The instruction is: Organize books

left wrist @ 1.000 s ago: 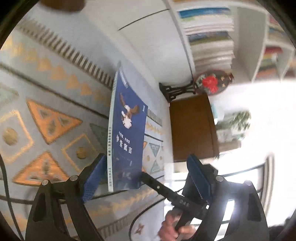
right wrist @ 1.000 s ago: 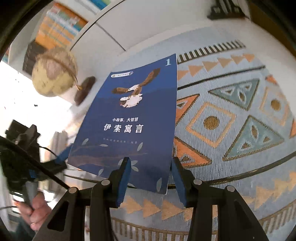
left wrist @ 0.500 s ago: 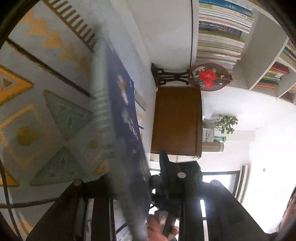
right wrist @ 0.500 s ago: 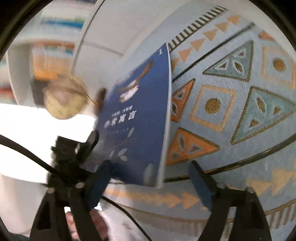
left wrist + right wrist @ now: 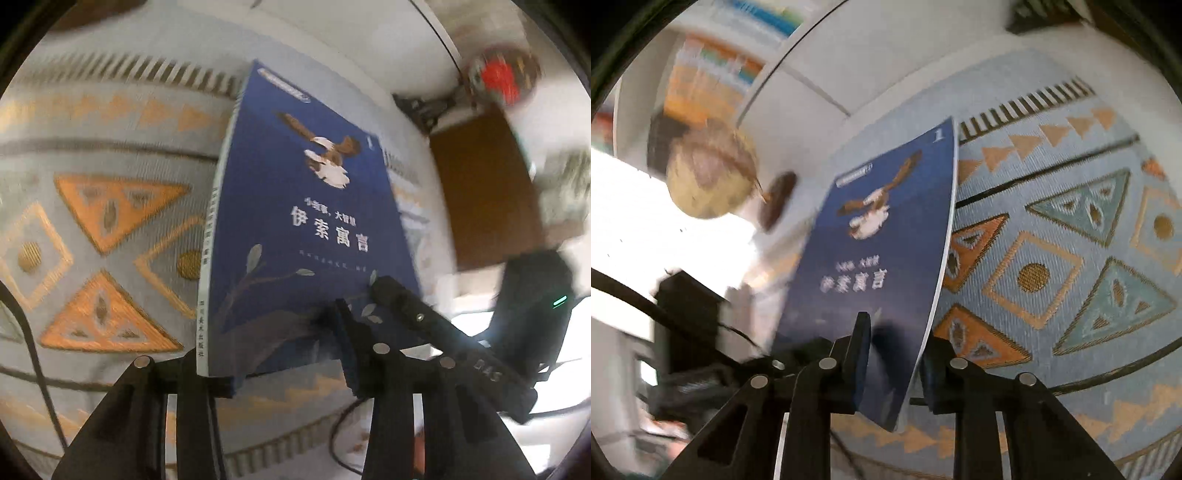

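left gripper (image 5: 280, 354) nearest, jaws opening, blue book (image 5: 306, 236) between them near its spine; right gripper (image 5: 894, 365) jaws closing on the book's (image 5: 882, 258) lower open edge, one pad flat against the cover, the other just behind the pages; book upright, lifted above patterned rug (image 5: 1052, 266); farther back, globe (image 5: 709, 177), bookshelf (image 5: 709, 77), brown table (image 5: 484, 192), all blurred

The book (image 5: 306, 236) is held above the rug (image 5: 110, 206), with the globe (image 5: 709, 177) seen at its nine o'clock.
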The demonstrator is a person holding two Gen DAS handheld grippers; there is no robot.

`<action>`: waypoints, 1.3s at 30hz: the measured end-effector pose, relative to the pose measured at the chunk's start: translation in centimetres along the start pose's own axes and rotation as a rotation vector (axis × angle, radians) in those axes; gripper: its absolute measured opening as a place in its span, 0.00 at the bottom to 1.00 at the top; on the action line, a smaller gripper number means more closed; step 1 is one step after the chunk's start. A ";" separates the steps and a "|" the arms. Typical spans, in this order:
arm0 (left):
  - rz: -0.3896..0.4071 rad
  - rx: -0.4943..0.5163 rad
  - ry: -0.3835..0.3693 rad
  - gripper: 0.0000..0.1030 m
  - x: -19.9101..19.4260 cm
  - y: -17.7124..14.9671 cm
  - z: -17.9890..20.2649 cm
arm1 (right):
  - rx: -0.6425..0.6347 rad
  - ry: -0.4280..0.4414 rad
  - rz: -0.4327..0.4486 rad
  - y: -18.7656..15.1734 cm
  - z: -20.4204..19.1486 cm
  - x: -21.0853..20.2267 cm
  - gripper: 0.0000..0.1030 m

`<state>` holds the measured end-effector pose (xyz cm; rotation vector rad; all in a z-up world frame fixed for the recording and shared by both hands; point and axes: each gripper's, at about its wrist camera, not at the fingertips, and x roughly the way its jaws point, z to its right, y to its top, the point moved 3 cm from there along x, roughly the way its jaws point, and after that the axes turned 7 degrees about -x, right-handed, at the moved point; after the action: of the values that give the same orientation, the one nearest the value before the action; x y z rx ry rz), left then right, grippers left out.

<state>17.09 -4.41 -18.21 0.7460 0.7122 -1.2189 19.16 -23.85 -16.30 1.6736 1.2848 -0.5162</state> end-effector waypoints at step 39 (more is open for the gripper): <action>0.497 0.398 0.287 0.39 -25.5 -7.9 -6.4 | -0.536 -0.048 0.154 -7.2 -30.3 -2.2 0.22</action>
<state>3.85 13.41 -2.06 1.3598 0.4724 -0.8066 5.76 1.03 -3.13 1.2842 1.1233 -0.1009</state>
